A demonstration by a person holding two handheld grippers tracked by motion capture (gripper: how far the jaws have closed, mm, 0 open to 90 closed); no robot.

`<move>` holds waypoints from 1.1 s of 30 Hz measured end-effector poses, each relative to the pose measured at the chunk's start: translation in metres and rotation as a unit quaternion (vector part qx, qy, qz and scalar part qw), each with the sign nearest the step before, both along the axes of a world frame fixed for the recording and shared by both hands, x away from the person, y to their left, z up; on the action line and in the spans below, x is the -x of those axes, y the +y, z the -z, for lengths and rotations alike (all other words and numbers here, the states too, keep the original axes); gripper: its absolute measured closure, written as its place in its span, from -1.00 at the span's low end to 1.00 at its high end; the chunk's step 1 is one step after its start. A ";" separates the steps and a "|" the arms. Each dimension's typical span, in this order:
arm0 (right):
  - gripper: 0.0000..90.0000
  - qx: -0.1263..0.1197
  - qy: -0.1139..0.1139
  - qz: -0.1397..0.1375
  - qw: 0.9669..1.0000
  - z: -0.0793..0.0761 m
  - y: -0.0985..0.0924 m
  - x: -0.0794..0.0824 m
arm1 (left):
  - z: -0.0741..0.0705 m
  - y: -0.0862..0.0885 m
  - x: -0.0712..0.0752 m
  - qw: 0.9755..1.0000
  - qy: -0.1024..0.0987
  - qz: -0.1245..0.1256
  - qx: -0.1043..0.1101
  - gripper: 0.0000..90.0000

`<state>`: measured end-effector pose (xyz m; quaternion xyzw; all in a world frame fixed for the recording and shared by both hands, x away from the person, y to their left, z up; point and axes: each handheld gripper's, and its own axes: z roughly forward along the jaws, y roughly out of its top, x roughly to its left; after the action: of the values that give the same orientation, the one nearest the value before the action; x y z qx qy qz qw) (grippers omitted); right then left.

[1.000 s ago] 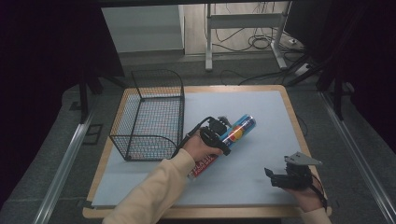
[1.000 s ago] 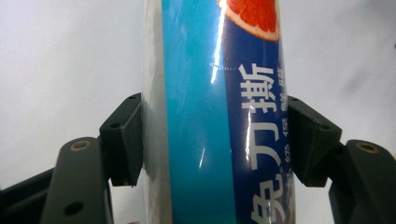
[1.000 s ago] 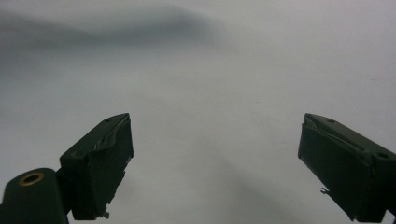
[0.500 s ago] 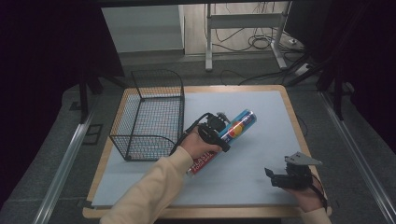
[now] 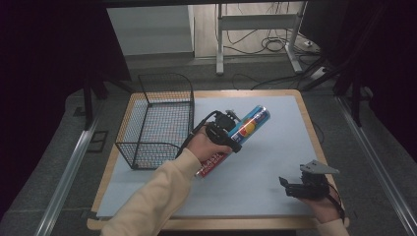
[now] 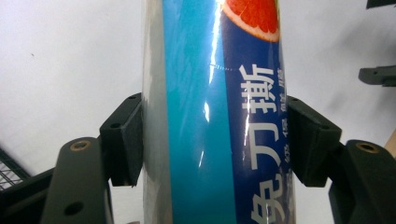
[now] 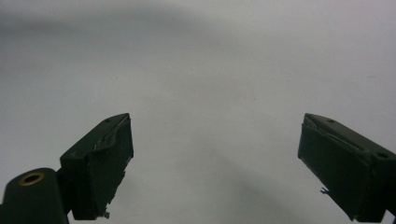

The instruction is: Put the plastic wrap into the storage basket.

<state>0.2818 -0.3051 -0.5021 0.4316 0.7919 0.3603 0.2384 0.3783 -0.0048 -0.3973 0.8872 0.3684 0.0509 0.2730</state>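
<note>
The long blue and teal cylindrical package with a grapefruit picture and white printed characters (image 6: 219, 112) sits squarely between my left gripper's (image 5: 227, 132) two black jaws, which press on its opposite sides, so I read that gripper as clamped on it. Its long axis runs straight ahead of the gripper, away from my hand. In the high view the far, blue end of the package points up and to the right over the pale grey mat (image 5: 275, 147), and a red end pokes out behind my left hand (image 5: 206, 145). I cannot tell from here whether that red part belongs to the same package or to a second one lying under it.

The black wire-mesh basket (image 5: 157, 118) stands just beside the left gripper, on its left, with its open top facing up. I judge the package would go in there, so the package's length against the basket's opening is what the next move turns on. The left hand is far nearer to both.

My right gripper (image 7: 215, 163) has its jaws wide apart with nothing between them, low over bare mat, well apart from the package.
</note>
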 end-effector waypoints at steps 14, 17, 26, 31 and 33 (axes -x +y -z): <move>-0.76 0.000 -0.001 0.002 1.000 -0.001 0.000 0.000 | -0.016 0.013 -0.004 1.000 -0.017 -0.009 0.009 -0.29; -0.77 0.001 -0.001 0.001 1.000 0.000 0.000 0.000 | -0.021 0.015 -0.005 1.000 -0.020 -0.012 0.013 -0.29; -0.77 -0.002 -0.002 0.001 1.000 -0.001 0.001 0.000 | -0.033 0.026 -0.015 0.998 -0.039 -0.035 0.020 -0.29; -0.77 -0.001 -0.001 0.001 1.000 -0.001 0.000 0.000 | -0.037 0.030 -0.019 0.998 -0.039 -0.036 0.020 -0.29; -0.77 -0.001 0.000 0.002 1.000 -0.001 0.000 0.000 | -0.040 0.032 -0.021 0.998 -0.036 -0.037 0.024 -0.29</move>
<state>0.2821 -0.3048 -0.5014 0.4334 0.7906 0.3609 0.2385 0.3995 0.0276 -0.3572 0.8639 0.3920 0.0843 0.3049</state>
